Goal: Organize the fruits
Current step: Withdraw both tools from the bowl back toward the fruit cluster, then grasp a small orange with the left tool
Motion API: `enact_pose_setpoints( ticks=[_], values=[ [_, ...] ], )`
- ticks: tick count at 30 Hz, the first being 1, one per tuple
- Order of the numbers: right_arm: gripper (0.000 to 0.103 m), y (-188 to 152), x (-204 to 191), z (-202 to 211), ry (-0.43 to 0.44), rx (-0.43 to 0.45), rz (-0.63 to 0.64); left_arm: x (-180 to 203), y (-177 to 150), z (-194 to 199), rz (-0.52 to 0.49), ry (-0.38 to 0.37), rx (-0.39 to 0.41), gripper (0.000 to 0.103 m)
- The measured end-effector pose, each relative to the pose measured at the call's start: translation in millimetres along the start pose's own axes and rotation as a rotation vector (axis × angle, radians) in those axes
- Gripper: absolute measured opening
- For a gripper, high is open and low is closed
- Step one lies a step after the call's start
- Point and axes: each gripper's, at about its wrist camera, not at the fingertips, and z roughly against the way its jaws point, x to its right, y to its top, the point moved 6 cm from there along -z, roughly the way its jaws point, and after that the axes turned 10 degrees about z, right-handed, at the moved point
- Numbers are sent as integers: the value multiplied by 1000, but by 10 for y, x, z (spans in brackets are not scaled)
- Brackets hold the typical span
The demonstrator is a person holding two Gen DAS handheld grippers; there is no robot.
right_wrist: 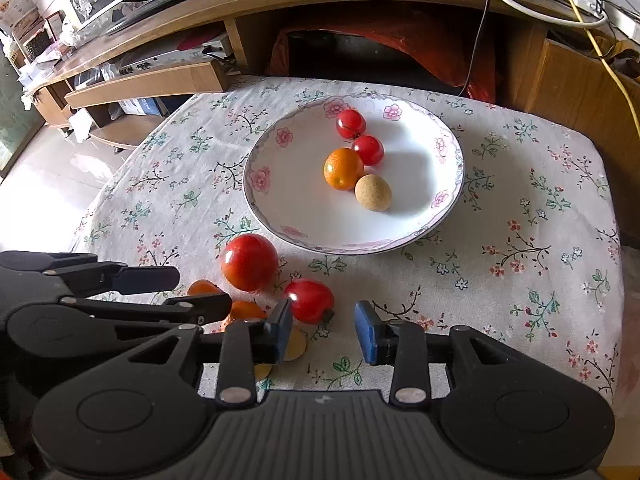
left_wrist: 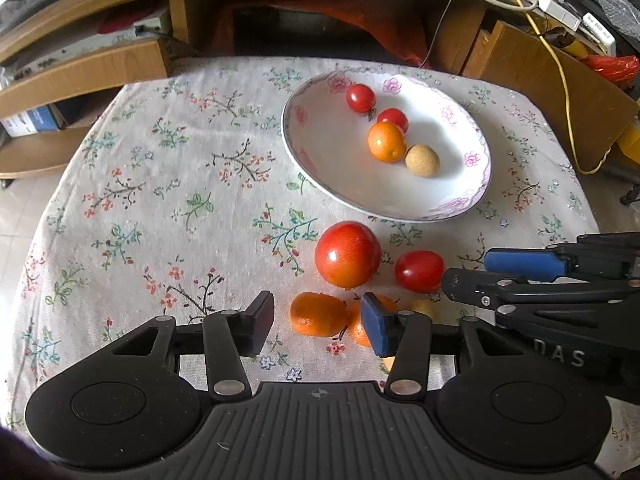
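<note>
A white floral plate (left_wrist: 320, 184) (right_wrist: 280, 224) holds two cherry tomatoes (left_wrist: 360, 97), an orange kumquat (left_wrist: 386, 141) and a tan longan (left_wrist: 422, 160). On the cloth before it lie a large tomato (left_wrist: 347, 254) (right_wrist: 249, 262), a cherry tomato (left_wrist: 419, 271) (right_wrist: 310, 300), two kumquats and pale longans (right_wrist: 296, 344). My left gripper (left_wrist: 318, 322) (right_wrist: 204, 290) is open, with one kumquat (left_wrist: 318, 314) lying between its fingers, untouched. The second kumquat (right_wrist: 246, 310) is partly hidden by a finger. My right gripper (right_wrist: 324, 330) (left_wrist: 468, 270) is open, the cherry tomato just ahead of its gap.
The table carries a floral cloth (left_wrist: 180, 184). A wooden TV stand (right_wrist: 360, 4) with shelves and cables rises behind the far edge. A yellow cable (left_wrist: 560, 80) hangs at the back right. Tiled floor (right_wrist: 52, 176) shows to the left.
</note>
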Motion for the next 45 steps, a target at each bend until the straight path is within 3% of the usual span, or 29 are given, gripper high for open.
enact_pose_setpoints(
  ticks=[8,17,21,25,30,45],
  values=[
    [37,-3,29,-17,0,-3,-8,-99,4,-46,32,7,-19,62],
    [37,-20,45,-49,0,-10,-12,-57,57,-127,41,18,-3,56],
    [38,-16,89,-42,0,-7,-26,-60,26,-89,36,-16,-18,53],
    [38,-13,98,-48,1,-7,-30,-112,0,-193,35,23,-42,51],
    [38,-40,83,-69,5,-17,-22,-53,74,-190,47,-12,-23,52],
    [38,5,189,-138,6,-16,-73,-75,90,-229,27,14,-12,44]
  ],
)
